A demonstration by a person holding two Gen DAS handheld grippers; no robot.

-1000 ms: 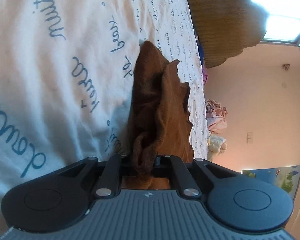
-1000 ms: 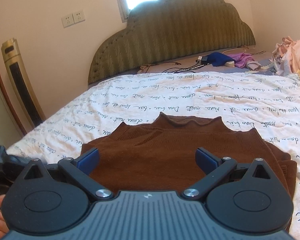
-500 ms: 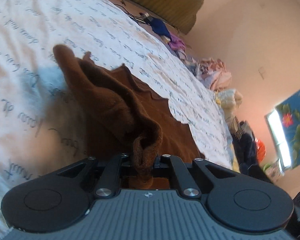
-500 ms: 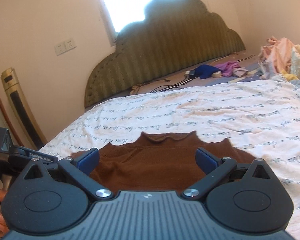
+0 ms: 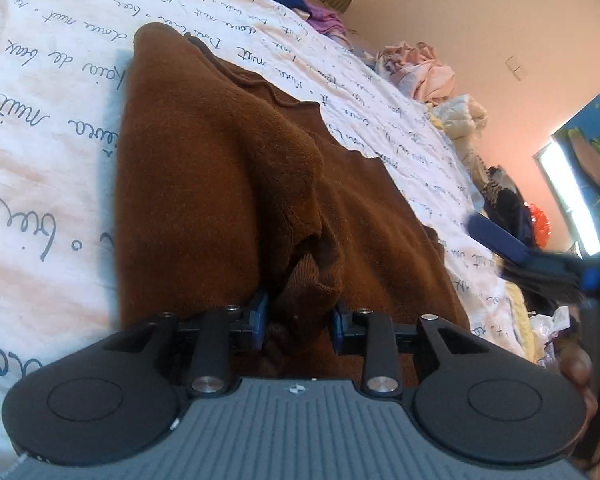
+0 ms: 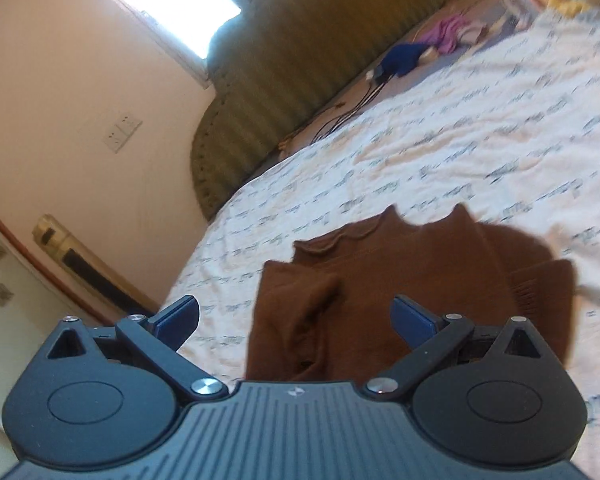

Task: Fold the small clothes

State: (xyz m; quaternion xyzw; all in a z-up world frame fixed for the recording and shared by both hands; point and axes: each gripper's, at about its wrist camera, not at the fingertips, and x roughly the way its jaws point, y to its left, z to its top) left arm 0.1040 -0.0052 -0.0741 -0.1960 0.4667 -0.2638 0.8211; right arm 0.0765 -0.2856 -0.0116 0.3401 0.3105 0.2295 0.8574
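The brown sweater (image 5: 228,168) lies on the white script-printed bedspread (image 5: 40,128). A bunched fold of it sits between the fingers of the left gripper (image 5: 300,316), whose jaws stand slightly parted around the cloth. The right gripper (image 6: 296,316) hovers just near of the sweater (image 6: 420,280), jaws spread wide, holding nothing.

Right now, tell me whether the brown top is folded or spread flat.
Partly folded: the brown top lies on the bedsheet with one side doubled over; a bunched fold sits between the left tool fingers.
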